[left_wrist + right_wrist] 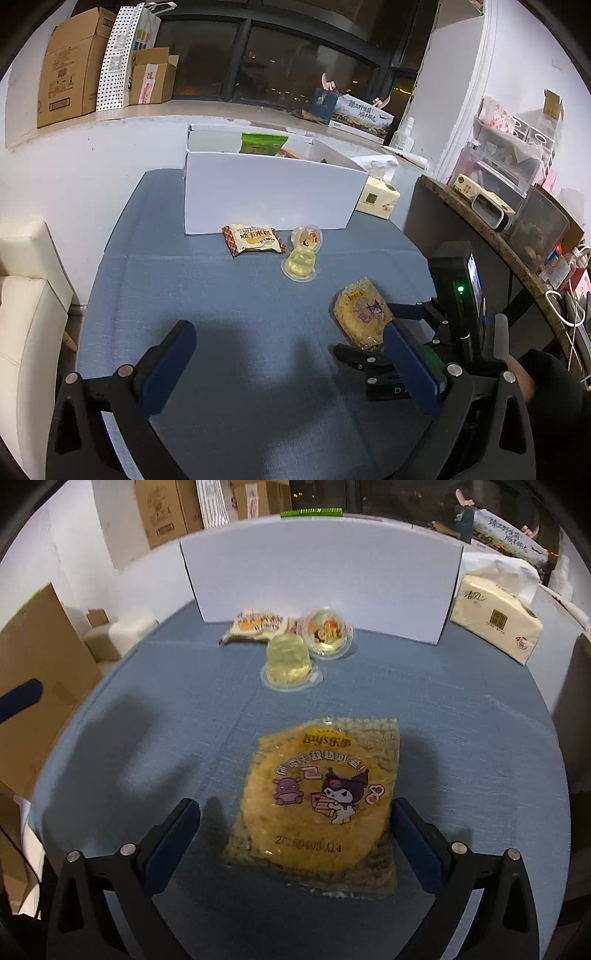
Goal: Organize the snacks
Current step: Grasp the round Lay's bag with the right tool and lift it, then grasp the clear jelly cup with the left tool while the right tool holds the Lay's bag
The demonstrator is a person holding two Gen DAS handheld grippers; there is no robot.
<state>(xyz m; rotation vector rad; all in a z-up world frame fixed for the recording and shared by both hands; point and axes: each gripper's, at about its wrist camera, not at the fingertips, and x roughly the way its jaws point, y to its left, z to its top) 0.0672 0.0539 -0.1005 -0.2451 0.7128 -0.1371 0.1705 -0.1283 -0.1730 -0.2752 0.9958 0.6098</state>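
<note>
Snacks partly sorted. Left wrist view: white box sits far ahead of the left tongs, with a green packet and something orange already standing inside, so some of the job looks done. Four items left out on the table: a cake packet and two jelly cups just in front of the box, well ahead of the tongs; a yellow chip bag ahead-right, at the right tongs. Left tongs spread wide, nothing between them. Box contents mostly hidden by its front wall; count inside can't be told. A hand at the right edge is cut off.

Right wrist view: chip bag lies flat between the fingers of the right tongs, which stand apart on either side; contact with the bag can't be told, so not gripped yet by my read. Cake packet and jelly cups far ahead, blurry. Only a green sliver shows over the box rim. Tissue pack ahead-right, not a snack.
</note>
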